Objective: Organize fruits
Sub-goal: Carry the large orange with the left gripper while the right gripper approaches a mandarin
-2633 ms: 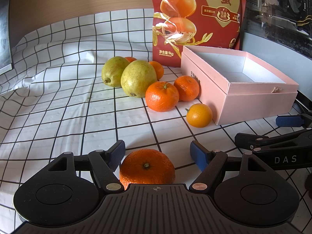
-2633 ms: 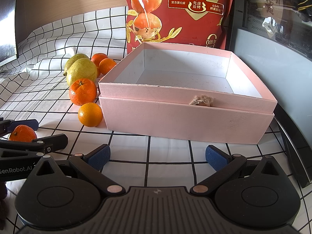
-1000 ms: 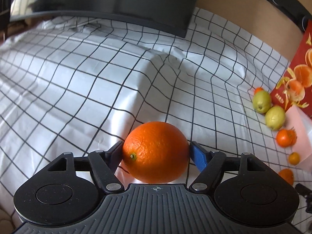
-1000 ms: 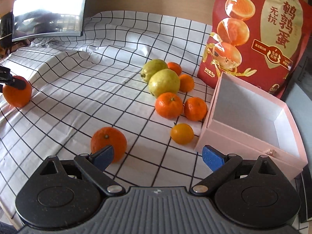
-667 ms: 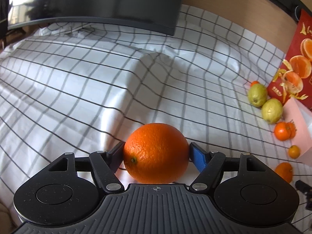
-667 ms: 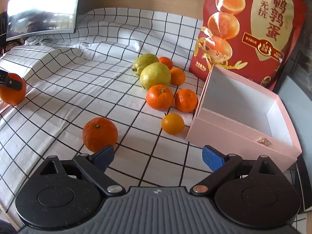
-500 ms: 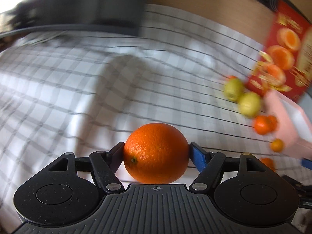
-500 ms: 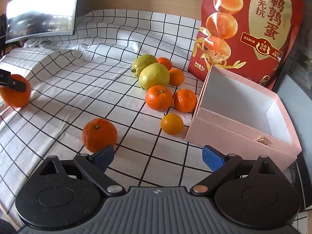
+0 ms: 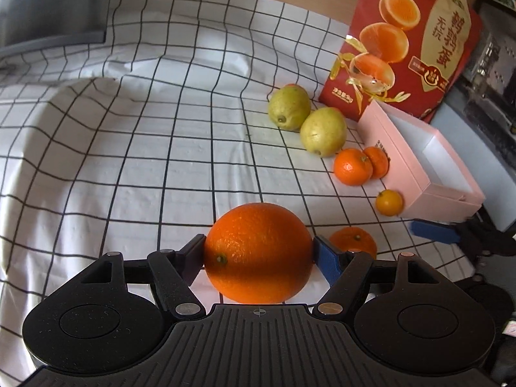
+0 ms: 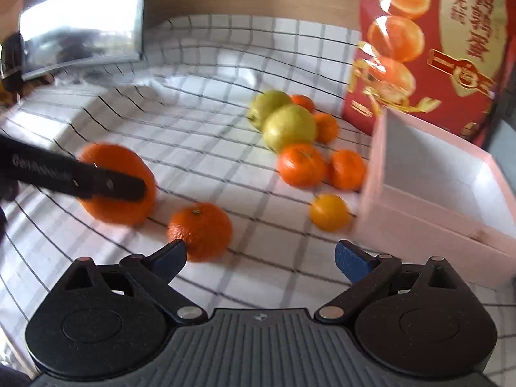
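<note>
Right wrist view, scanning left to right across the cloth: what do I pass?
Big orange clamped in the left gripper → loose mandarin → small yellow-orange citrus → pink box.

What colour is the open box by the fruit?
Pink outside, white inside; the box shows best in the left wrist view.

Large orange [image 9: 258, 253] clamped between fingers of left gripper [image 9: 258, 256], above the cloth [image 9: 129, 161]. Tangerine [image 9: 354, 242] on cloth just right of it, ahead of the spread right gripper [image 10: 260, 254]. Small citrus [image 9: 389, 202] farther back, against the box [image 9: 416, 174]. Two tangerines [image 9: 353, 166] side by side behind that, beside box wall. Two pears [image 9: 323, 131] behind those; bag [image 9: 403, 42] upright behind box.
</note>
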Demonstrator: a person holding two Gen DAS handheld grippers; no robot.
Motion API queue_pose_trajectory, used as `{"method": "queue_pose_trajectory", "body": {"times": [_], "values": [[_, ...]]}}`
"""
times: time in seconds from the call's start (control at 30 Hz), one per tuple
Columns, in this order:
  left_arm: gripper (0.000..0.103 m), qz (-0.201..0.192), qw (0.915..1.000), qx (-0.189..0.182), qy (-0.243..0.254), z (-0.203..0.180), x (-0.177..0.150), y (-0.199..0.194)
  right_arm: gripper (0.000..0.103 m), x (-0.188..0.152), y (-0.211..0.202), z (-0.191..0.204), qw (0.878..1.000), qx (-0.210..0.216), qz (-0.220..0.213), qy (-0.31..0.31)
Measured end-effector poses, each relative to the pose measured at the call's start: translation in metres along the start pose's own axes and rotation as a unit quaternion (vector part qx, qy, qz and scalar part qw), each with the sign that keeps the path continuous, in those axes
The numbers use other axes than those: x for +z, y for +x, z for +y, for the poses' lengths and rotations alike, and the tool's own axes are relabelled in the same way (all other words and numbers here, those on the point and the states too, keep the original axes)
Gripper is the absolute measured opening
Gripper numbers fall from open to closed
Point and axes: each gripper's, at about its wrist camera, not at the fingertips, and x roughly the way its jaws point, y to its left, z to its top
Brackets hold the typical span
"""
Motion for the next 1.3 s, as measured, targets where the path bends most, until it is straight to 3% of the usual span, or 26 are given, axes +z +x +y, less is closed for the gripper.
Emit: {"method": "queue_pose_trajectory", "body": {"times": [0.17,0.4,0.47,0.63,0.77,1.0,1.17,1.3], "values": [[0.077,-0.002,1.0,-0.005,-0.006,0.003,0.001,0.001,0.096,0.004,0.018,0.025,0.999,0.014,0.009,-0.039],[0.077,-0.002,0.9999,-0.01,-0.007,0.005,0.002,0.001,0.065,0.002,0.009,0.025,0.999,0.032,0.007,-0.043],[0.077,-0.001,1.0,-0.008,-0.005,0.003,0.003,0.002,0.063,0.002,0.003,0.019,0.999,0.034,0.001,-0.035],[0.077,0.001,0.9999,0.004,0.015,-0.004,0.004,0.002,0.066,-0.002,-0.015,0.004,0.999,0.021,-0.007,-0.025],[0.077,0.004,0.9996,0.012,0.026,-0.009,0.006,0.004,0.079,-0.01,-0.029,-0.011,1.0,-0.015,-0.021,-0.012],[0.073,-0.024,0.9984,-0.016,0.049,-0.02,0.002,-0.01,0.08,-0.026,-0.042,-0.037,0.993,-0.113,-0.011,0.025],[0.073,-0.026,0.9975,-0.015,0.065,-0.028,0.0,-0.013,0.08,-0.033,-0.04,-0.051,0.994,-0.074,0.013,0.074],[0.074,-0.023,0.9974,-0.022,0.064,-0.029,0.0,-0.018,0.081,-0.03,-0.032,-0.038,0.996,-0.068,0.012,0.052]]}}
